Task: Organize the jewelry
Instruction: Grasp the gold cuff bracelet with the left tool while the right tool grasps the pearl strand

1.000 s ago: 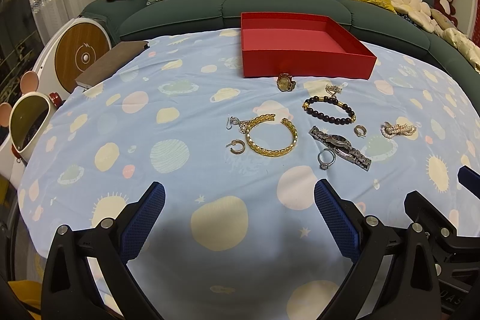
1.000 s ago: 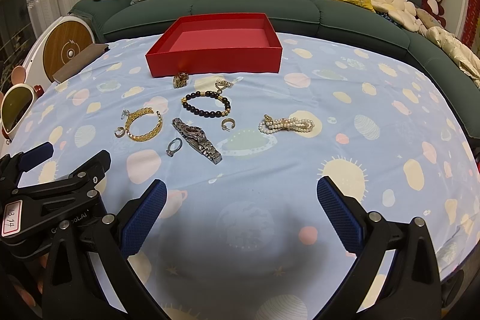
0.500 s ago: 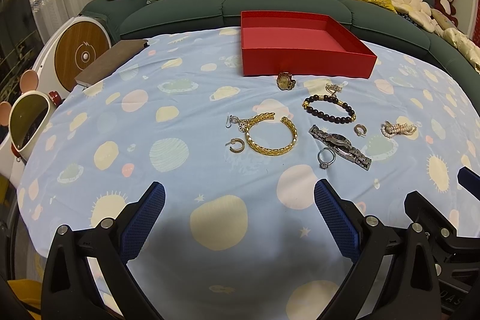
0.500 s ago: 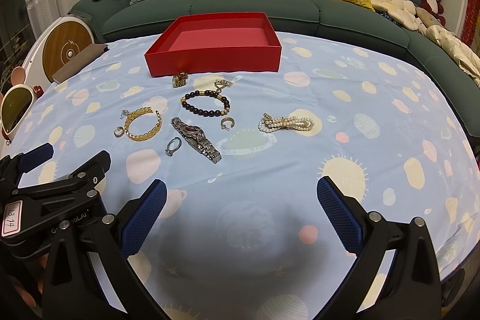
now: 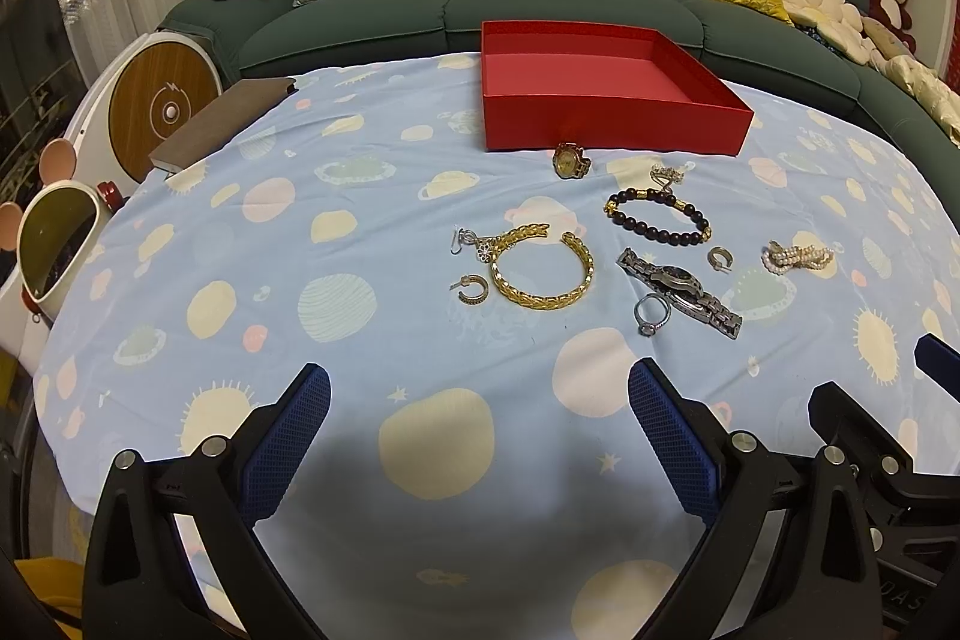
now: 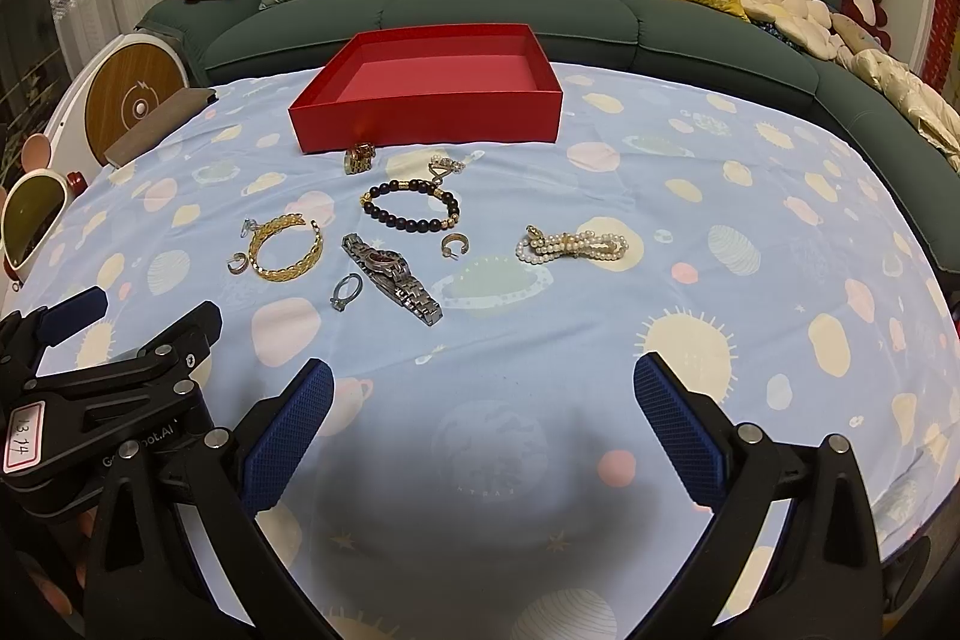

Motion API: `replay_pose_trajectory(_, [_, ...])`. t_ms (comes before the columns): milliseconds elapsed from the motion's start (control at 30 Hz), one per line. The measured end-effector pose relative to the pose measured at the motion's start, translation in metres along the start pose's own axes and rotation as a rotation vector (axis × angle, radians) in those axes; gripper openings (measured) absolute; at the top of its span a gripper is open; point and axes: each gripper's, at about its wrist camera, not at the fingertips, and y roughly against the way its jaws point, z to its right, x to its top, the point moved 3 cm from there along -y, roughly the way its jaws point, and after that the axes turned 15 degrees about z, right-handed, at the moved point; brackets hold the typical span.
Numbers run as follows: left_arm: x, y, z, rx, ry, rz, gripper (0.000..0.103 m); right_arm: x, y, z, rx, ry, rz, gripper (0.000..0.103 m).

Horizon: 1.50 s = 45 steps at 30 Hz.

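Both the left gripper [image 5: 479, 436] and right gripper [image 6: 483, 430] hang wide apart, holding nothing. The gold bangle [image 5: 543, 271] looks stiff and light; pinching its thin side should work.

- The box [image 6: 426, 100] sits on the worktop [image 6: 720, 220] at 12 o'clock, with the sofa [image 6: 510, 10] behind it.
- A small watch [image 6: 359, 158] lies just in front of the box.
- The bead bracelet [image 6: 411, 204] lies in the middle.
- At 9 o'clock from it is the bangle [image 6: 287, 247].
- At 3 o'clock is the pearl string [image 6: 573, 244].
- At 6 o'clock lies the long watch [image 6: 393, 277], with a ring [image 6: 347, 292] just left of it.
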Motion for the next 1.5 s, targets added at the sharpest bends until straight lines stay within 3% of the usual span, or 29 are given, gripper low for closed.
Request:
replay_pose_trajectory(233, [-0.001,-0.002,0.002,-0.033,0.016,-0.014,0.097,0.002,-0.001,0.003,0.0,0.004,0.003,0.098])
replay_pose_trajectory(467, [0.003,-0.011,-0.006,-0.041,0.049,-0.024,0.097,0.012,-0.015,0.038,-0.036,-0.065,0.018,0.098])
replay_pose_trajectory(733, [0.006,-0.047,-0.027,-0.014,0.13,-0.069,0.097,0.018,-0.052,0.058,-0.029,-0.099,0.013,0.098])
replay_pose_trajectory(1133, [0.008,-0.088,-0.021,-0.034,0.15,-0.077,0.097,0.017,-0.091,0.07,-0.006,-0.133,-0.018,0.096])
replay_pose_trajectory(1333, [0.011,-0.086,0.014,-0.078,0.024,-0.026,0.097,0.02,-0.098,0.071,0.004,-0.13,-0.023,0.096])
replay_pose_trajectory(1433, [0.007,-0.093,0.026,-0.063,-0.027,-0.029,0.097,0.02,-0.1,0.075,0.0,-0.138,-0.03,0.096])
replay_pose_trajectory(1500, [0.005,-0.099,0.027,-0.058,-0.033,-0.04,0.09,0.019,-0.102,0.079,-0.001,-0.144,-0.035,0.096])
